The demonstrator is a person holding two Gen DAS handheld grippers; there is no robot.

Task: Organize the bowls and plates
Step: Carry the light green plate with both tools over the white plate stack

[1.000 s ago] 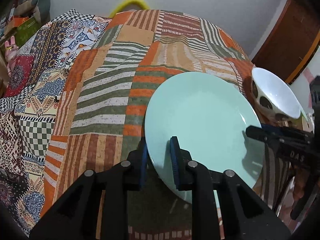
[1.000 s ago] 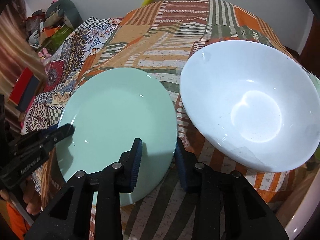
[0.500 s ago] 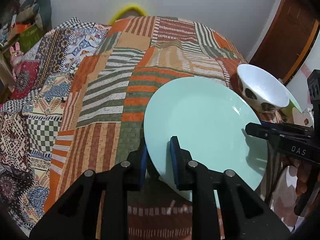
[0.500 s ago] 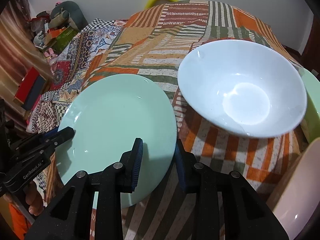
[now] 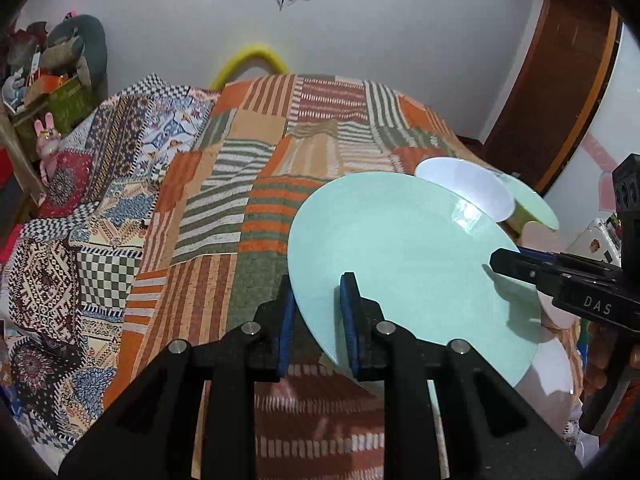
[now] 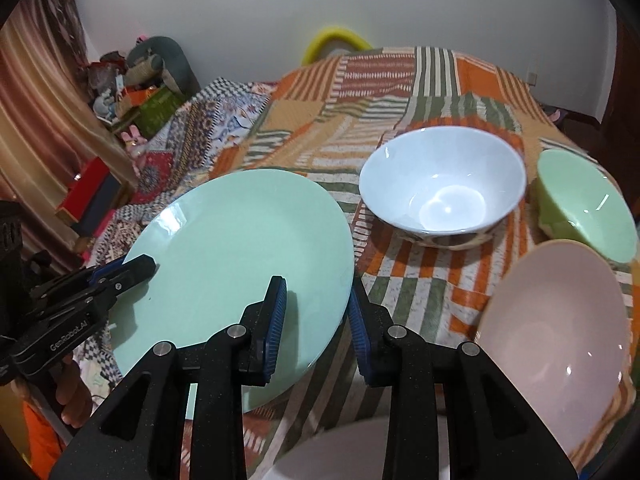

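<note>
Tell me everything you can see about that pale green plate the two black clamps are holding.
The plate is round, plain mint green, glossy like glazed ceramic or melamine, and empty, with light glinting off its shallow rim. It sits tilted above the patchwork cloth rather than flat on it. The left gripper pinches one edge between blue pads and the right gripper pinches the opposite edge. A white bowl stands just beyond it, apart from it.

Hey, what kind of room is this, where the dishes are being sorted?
Probably a bedroom at home: the bowls sit on a patchwork bedspread over what looks like a bed, with stuffed toys heaped in the corner and a wooden door.
</note>
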